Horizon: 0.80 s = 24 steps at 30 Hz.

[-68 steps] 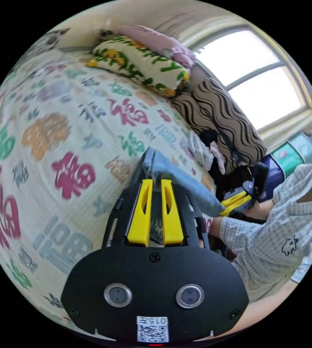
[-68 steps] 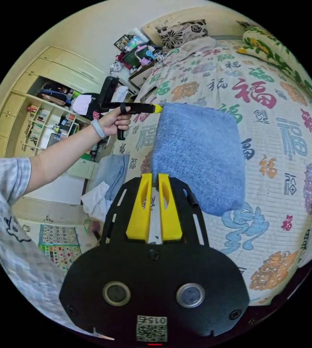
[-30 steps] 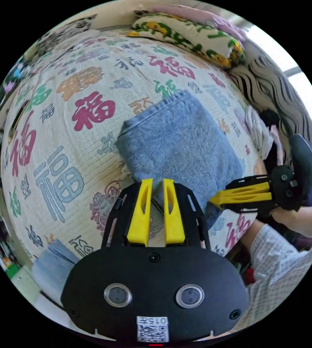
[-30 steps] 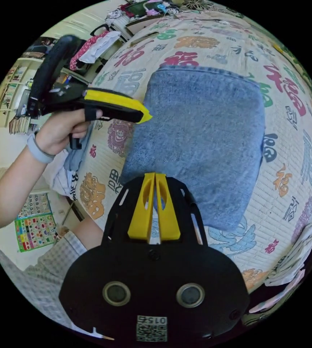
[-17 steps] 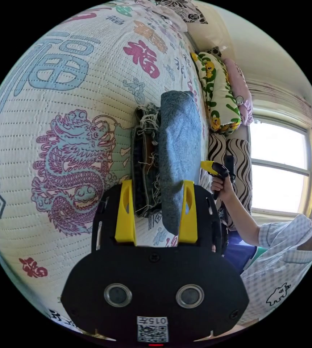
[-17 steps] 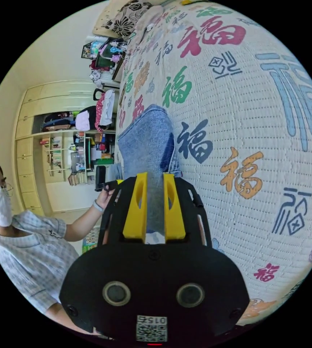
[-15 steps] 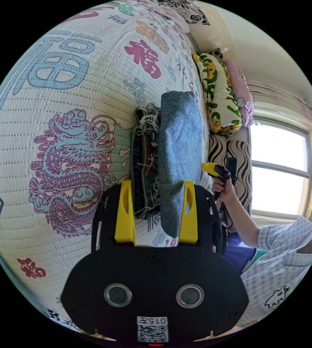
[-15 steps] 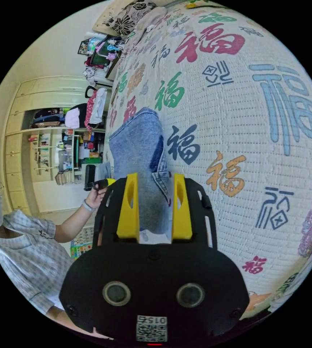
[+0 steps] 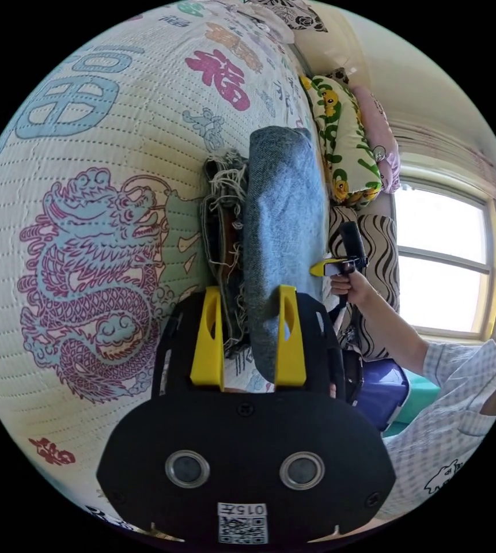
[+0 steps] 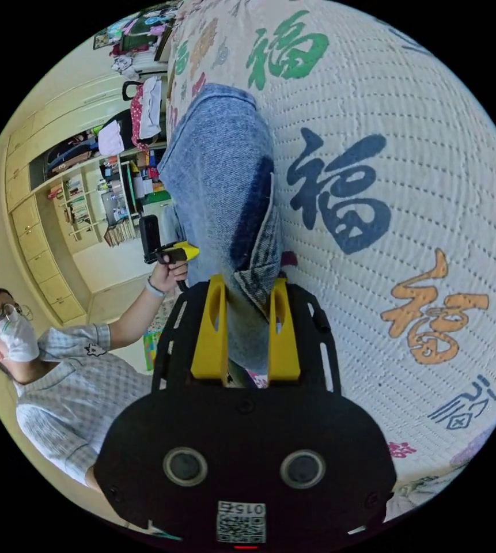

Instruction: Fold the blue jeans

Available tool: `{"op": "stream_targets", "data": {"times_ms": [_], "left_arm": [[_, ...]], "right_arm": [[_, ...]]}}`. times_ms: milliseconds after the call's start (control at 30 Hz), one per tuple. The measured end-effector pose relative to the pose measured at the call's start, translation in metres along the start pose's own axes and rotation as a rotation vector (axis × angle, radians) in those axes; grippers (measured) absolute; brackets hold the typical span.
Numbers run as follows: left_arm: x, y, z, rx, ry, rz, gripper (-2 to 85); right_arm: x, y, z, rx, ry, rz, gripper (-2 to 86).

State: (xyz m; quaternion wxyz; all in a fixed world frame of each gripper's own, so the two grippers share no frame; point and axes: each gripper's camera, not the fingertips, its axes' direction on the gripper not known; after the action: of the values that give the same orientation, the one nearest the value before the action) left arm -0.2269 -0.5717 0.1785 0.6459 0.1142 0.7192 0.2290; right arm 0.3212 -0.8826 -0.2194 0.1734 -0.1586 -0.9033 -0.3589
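The blue jeans [image 9: 282, 219] lie folded into a thick stack on the patterned bedspread [image 9: 98, 190], seen edge-on with frayed hems on one side. My left gripper [image 9: 249, 322] is turned sideways, one yellow jaw on each face of the stack's near end, pressing it. The right gripper [image 9: 328, 268] shows at the far end, held in a hand. In the right gripper view my right gripper [image 10: 246, 322] clasps the other end of the jeans [image 10: 224, 173] the same way. Beyond the stack a hand holds the left gripper [image 10: 173, 250].
Pillows [image 9: 345, 144] line the bed's far side below a bright window [image 9: 449, 253]. A blue box [image 9: 380, 391] stands by the person's checked shirt [image 9: 461, 415]. Open shelves and cupboards [image 10: 80, 196] stand beyond the bed's edge.
Both grippers let go of the top fold, turned onto their sides, opened and slid around the stack's two ends. In the last half second both pairs of jaws have narrowed onto the denim.
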Motion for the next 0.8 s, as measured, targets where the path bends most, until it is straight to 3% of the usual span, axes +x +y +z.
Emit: {"op": "stream_targets", "data": {"times_ms": [167,367,533,800], "left_arm": [[0.0,0.055,-0.043,0.143,0.105,0.009,7.2],[0.011,0.19,-0.147,0.567,0.084,-0.024,6.9],[0.004,0.34,-0.231,0.98,-0.02,-0.216,7.0],[-0.061,0.465,-0.233,1.326,-0.029,-0.541,7.5]], "right_arm": [[-0.07,-0.009,0.022,-0.021,0.102,-0.137,7.8],[-0.213,-0.06,0.095,-0.207,0.193,-0.446,7.8],[-0.361,-0.115,0.232,-0.469,0.262,-0.715,8.0],[-0.481,-0.151,0.445,-0.686,0.586,-0.851,9.3]]}}
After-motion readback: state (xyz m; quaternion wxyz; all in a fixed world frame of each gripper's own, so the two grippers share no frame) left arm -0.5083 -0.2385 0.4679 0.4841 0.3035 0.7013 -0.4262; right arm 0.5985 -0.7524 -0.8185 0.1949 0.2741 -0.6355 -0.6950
